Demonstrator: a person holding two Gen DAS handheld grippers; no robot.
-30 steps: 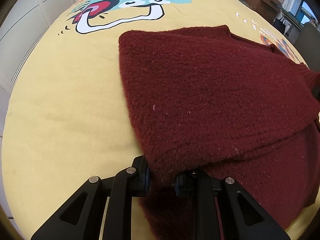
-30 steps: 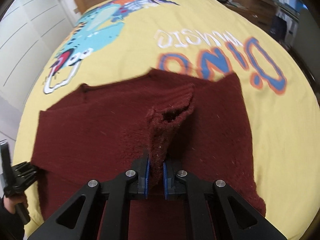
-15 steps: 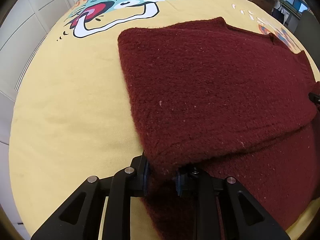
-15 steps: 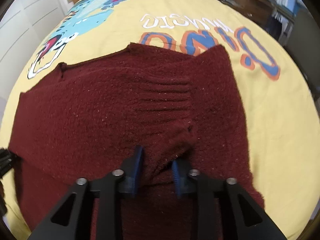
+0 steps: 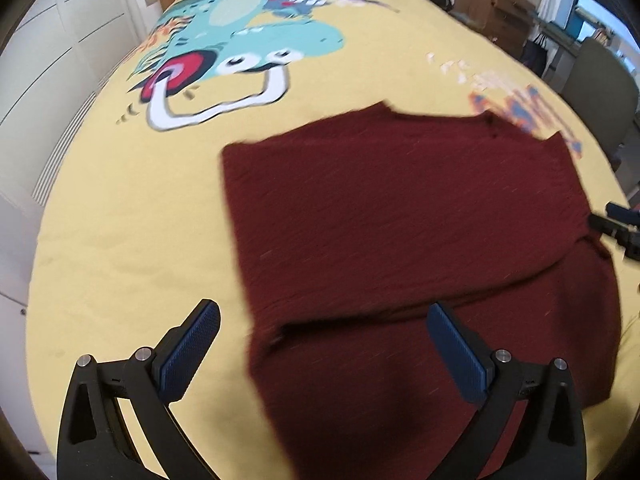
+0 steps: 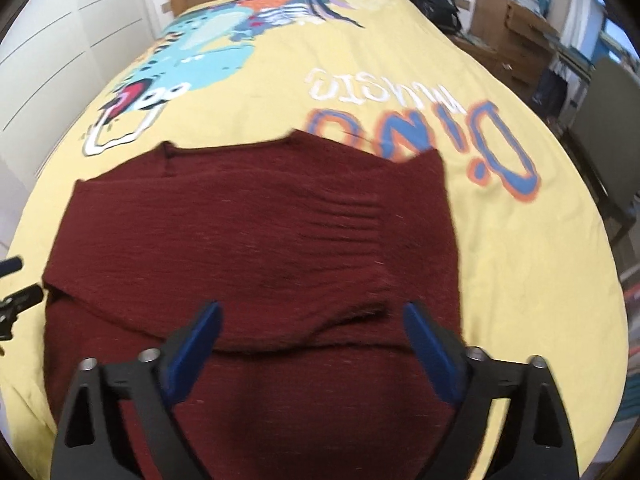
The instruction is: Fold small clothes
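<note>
1. The dark red sweater [image 5: 420, 248] lies flat on the yellow bedspread [image 5: 120, 220], its upper layer folded over, with the fold's edge running just ahead of both sets of fingertips.
2. The left gripper [image 5: 320, 344] has its blue-padded fingers [image 5: 188, 344] spread wide, nothing between them; the sweater's left edge sits between the fingers, with bare bedspread under the left one.
3. The right gripper [image 6: 312, 344] is likewise spread apart and holds nothing, the sweater filling the gap between its fingers.
4. Cardboard boxes [image 6: 516, 36] stand beyond the bed, far right of the fingers; I can't tell what is in them.
</note>
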